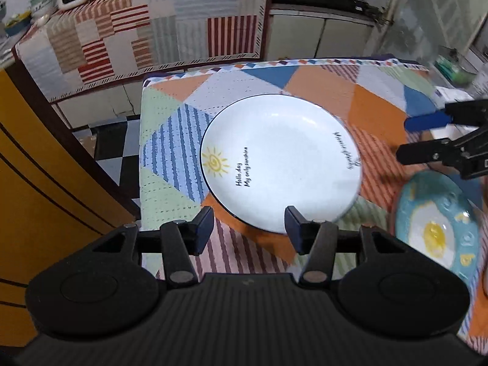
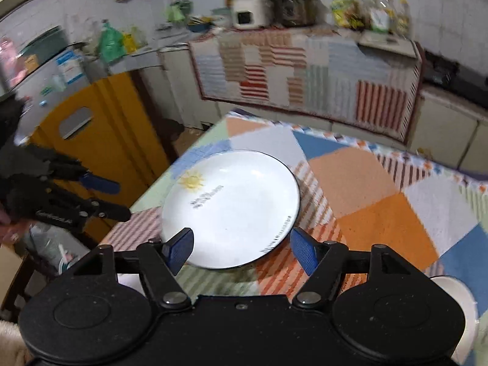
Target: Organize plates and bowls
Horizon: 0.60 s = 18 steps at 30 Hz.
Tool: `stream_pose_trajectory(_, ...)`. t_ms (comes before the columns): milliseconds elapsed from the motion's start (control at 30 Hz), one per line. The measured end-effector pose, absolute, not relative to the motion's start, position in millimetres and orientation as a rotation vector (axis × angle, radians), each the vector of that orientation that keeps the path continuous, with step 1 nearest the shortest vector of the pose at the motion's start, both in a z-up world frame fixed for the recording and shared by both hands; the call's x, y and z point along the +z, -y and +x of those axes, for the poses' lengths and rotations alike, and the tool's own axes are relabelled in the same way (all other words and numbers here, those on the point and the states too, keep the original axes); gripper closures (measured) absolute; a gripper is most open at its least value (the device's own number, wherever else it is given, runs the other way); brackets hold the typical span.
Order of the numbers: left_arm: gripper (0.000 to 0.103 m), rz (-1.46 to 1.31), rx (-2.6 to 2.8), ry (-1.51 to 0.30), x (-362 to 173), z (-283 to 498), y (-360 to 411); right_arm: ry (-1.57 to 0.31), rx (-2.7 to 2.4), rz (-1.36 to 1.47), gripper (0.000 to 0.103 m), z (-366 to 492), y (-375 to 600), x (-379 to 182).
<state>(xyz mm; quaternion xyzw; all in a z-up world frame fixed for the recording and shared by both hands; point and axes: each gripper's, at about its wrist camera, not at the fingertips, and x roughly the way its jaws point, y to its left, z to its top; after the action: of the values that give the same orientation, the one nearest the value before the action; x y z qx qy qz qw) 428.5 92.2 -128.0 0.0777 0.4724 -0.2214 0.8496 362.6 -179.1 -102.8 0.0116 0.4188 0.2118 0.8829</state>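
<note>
A white plate with a yellow sun and black lettering lies flat on the patchwork tablecloth. My left gripper hangs open over the plate's near rim, with nothing gripped between its pads. My right gripper comes in from the right, open and clear of the plate. In the right wrist view the same plate lies just beyond my open right gripper, and my left gripper stands open off the table's left edge. A blue plate with a fried-egg pattern lies to the right of the white one.
The table's left edge drops to a checkered floor beside a yellow door. A counter draped in striped cloth stands behind. A white bowl sits at the near right of the table.
</note>
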Motion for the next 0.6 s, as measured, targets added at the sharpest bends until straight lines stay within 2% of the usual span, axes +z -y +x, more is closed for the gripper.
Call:
stream_pose_trajectory(267,0.053,0.06,-0.404,-0.969,-177,461,-101,-0.977,0.339,0.215,0.029,401,181,-163)
stream_pose_trajectory(467,0.057,-0.025,-0.358,-0.959,-194,483,-116,-1.016,0.317,0.255,0.034,415,174,-187)
stream_pose_trajectory(600,0.063,-0.048,-0.384,-0.972,-201,488,-120,-0.984,0.322,0.287,0.046,418,175,-193)
